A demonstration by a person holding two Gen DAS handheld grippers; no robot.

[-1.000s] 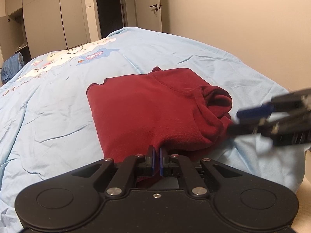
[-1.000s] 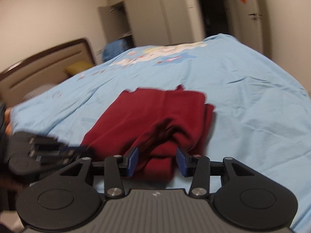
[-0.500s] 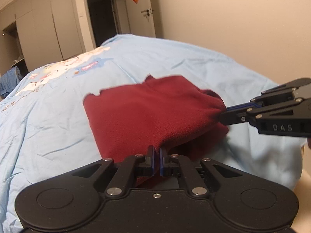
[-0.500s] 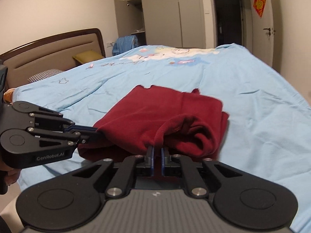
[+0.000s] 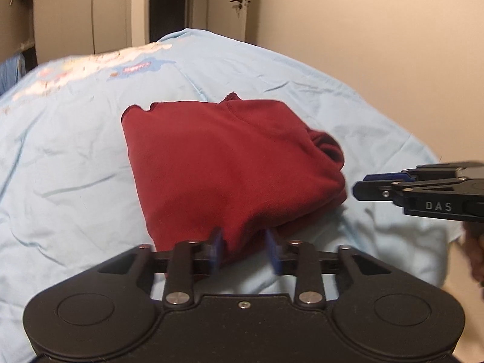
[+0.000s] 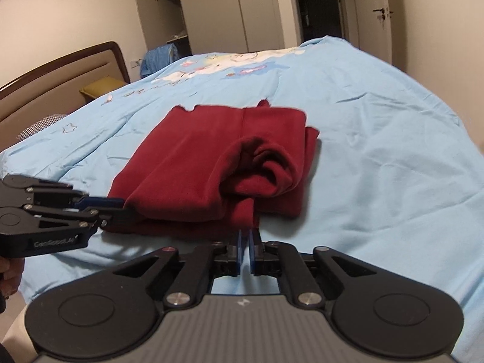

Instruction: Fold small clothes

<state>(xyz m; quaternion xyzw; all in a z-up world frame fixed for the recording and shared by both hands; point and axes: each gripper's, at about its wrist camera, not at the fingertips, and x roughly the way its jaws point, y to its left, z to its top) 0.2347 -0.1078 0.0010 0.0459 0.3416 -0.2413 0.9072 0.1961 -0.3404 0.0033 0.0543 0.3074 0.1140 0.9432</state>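
A light blue bedsheet (image 6: 378, 157) covers the bed. Nearest, the left gripper (image 5: 245, 249) stands spread, the near edge of the folded dark red garment (image 5: 224, 163) between its fingers. The right gripper (image 6: 245, 252) is pressed together – nothing held – just off the garment's near corner. Farther back stand a headboard (image 6: 60, 69), wardrobe (image 6: 230, 12) and door (image 6: 373, 15).

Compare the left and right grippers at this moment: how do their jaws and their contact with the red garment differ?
The left gripper has its jaws apart, straddling the near edge of the red garment; the right gripper has its jaws nearly closed, just short of the cloth. In the left wrist view the right gripper sits clear of the garment's side. Both hover low over the blue bedspread.
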